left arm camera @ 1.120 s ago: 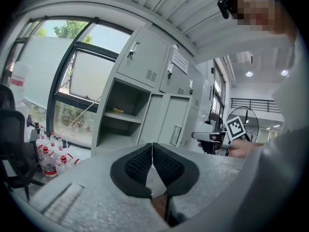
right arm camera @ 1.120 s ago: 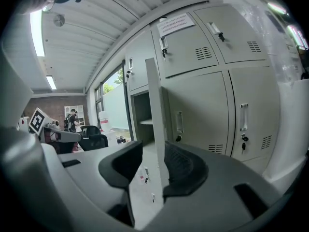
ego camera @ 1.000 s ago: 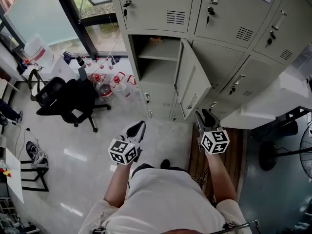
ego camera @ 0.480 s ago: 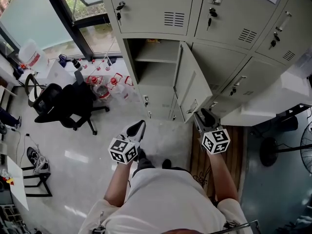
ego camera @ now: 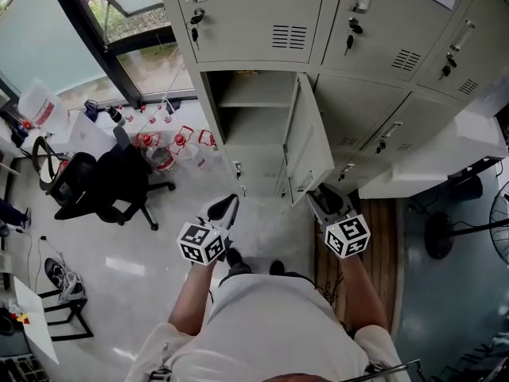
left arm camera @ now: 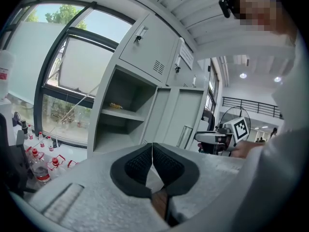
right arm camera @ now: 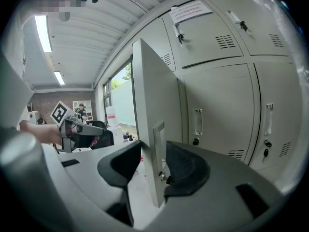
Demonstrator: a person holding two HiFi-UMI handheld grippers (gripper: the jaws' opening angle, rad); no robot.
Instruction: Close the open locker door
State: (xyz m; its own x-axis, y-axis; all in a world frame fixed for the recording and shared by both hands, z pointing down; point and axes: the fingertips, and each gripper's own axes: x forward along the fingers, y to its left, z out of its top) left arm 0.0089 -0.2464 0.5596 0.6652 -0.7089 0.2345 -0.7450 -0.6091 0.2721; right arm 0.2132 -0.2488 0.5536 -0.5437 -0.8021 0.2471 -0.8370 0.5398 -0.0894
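Note:
The open locker door [ego camera: 307,138] stands swung out from its empty compartment [ego camera: 253,111] in the grey locker bank. My right gripper [ego camera: 321,196] is at the door's lower free edge. In the right gripper view the door [right arm camera: 148,100] and its handle [right arm camera: 159,140] stand edge-on between the jaws of my right gripper [right arm camera: 153,164]. The jaws are opening, and the pads do not press on the door. My left gripper [ego camera: 225,207] hangs left of the door over the floor, shut [left arm camera: 152,153] on nothing.
A black office chair [ego camera: 102,179] and several bottles [ego camera: 163,146] sit on the floor at the left by the window. A white counter [ego camera: 433,161] juts out at the right, with a fan [ego camera: 499,228] beyond it. A wooden mat [ego camera: 324,263] lies underfoot.
The person has stepped closer to the lockers. My right gripper has come forward onto the door's edge. The left gripper has hardly shifted.

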